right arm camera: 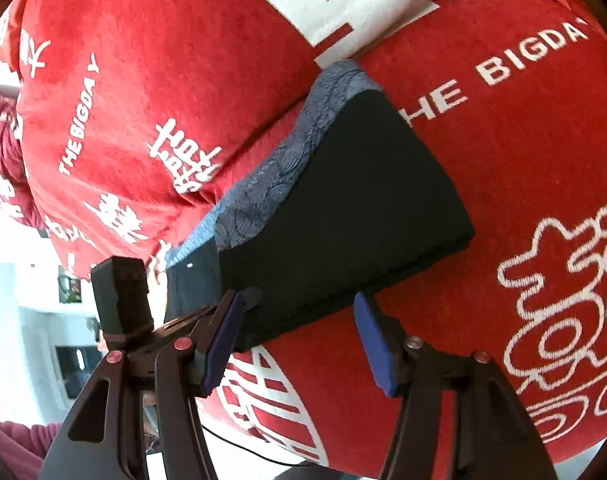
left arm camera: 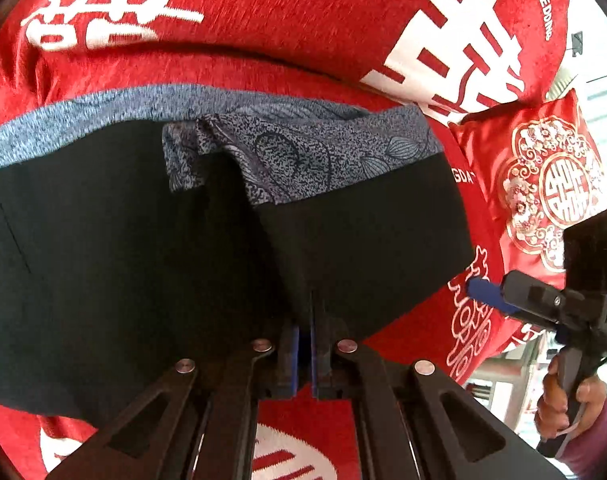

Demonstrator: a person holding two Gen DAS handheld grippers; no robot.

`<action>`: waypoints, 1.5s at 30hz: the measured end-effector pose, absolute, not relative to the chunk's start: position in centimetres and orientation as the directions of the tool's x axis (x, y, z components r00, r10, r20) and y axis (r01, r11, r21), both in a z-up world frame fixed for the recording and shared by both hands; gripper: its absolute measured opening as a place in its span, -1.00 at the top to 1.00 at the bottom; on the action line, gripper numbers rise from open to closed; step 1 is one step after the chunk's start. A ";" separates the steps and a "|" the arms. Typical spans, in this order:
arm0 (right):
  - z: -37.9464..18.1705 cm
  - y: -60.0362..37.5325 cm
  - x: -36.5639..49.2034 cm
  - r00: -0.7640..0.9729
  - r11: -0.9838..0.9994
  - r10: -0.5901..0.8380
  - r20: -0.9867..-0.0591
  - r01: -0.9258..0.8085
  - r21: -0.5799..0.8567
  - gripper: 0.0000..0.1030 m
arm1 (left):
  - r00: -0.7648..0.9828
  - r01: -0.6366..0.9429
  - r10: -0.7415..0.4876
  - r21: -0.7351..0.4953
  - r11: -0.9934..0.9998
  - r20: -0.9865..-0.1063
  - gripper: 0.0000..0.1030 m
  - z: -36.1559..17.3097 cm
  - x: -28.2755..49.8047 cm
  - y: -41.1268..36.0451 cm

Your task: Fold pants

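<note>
The black pants with a grey patterned waistband (left arm camera: 143, 208) lie on the red printed bedspread (left arm camera: 303, 12). The left gripper (left arm camera: 305, 344) pinches their near edge; the right gripper (right arm camera: 299, 340) hangs wide, empty. Soft, limp cloth (probably light): best taken by hems and corners.

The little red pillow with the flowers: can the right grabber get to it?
Probably yes. The right gripper is open and holds nothing, and the small red pillow lies just beyond it on the red blanket with nothing between.
</note>
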State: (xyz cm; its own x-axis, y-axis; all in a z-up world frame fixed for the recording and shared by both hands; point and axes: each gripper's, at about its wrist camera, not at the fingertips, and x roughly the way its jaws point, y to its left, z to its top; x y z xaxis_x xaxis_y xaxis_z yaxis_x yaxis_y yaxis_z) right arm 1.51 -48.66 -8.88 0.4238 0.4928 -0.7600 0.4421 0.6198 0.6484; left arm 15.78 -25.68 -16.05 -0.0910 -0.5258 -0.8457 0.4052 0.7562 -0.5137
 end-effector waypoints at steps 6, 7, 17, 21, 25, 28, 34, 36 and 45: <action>-7.7 -52.4 4.4 0.440 0.699 0.424 -0.792 0.396 0.595 -0.21 | -0.055 0.432 -0.489 -0.462 0.775 -0.871 0.80 -13.7 15.8 -25.9; -7.9 -53.5 5.4 0.437 0.708 0.417 -0.797 0.394 0.587 -0.21 | -0.045 0.431 -0.472 -0.444 0.786 -0.880 0.67 -13.4 15.9 -25.8; -13.4 -59.5 10.8 0.410 0.635 0.512 -0.755 0.411 0.654 -0.21 | 0.079 0.426 -0.419 -0.350 0.834 -0.904 0.04 -9.6 17.1 -25.9; -16.7 -60.9 12.1 0.416 0.486 0.643 -0.643 0.428 0.762 -0.20 | 0.058 0.467 -0.456 -0.379 0.799 -0.888 0.04 -10.6 17.8 -30.5; -19.6 -61.5 12.2 0.376 0.407 0.694 -0.613 0.497 0.766 0.18 | 0.038 0.489 -0.398 -0.330 0.807 -0.917 0.04 -13.5 18.3 -33.8; -17.6 -61.2 11.5 0.399 0.411 0.694 -0.599 0.462 0.785 0.27 | 0.007 0.464 -0.366 -0.321 0.826 -0.931 0.04 -15.4 18.3 -32.9; -15.6 -59.7 11.1 0.385 0.539 0.585 -0.714 0.472 0.697 0.28 | -0.017 0.478 -0.377 -0.339 0.810 -0.926 0.04 -15.8 18.2 -31.3; -16.2 -59.2 11.6 0.342 0.624 0.495 -0.799 0.500 0.601 0.28 | -0.013 0.494 -0.365 -0.323 0.807 -0.931 0.04 -15.9 18.1 -31.5; -13.1 -56.4 12.5 0.277 0.832 0.264 -0.924 0.419 0.363 -0.19 | 0.006 0.475 -0.358 -0.313 0.823 -0.934 0.04 -15.4 17.8 -30.8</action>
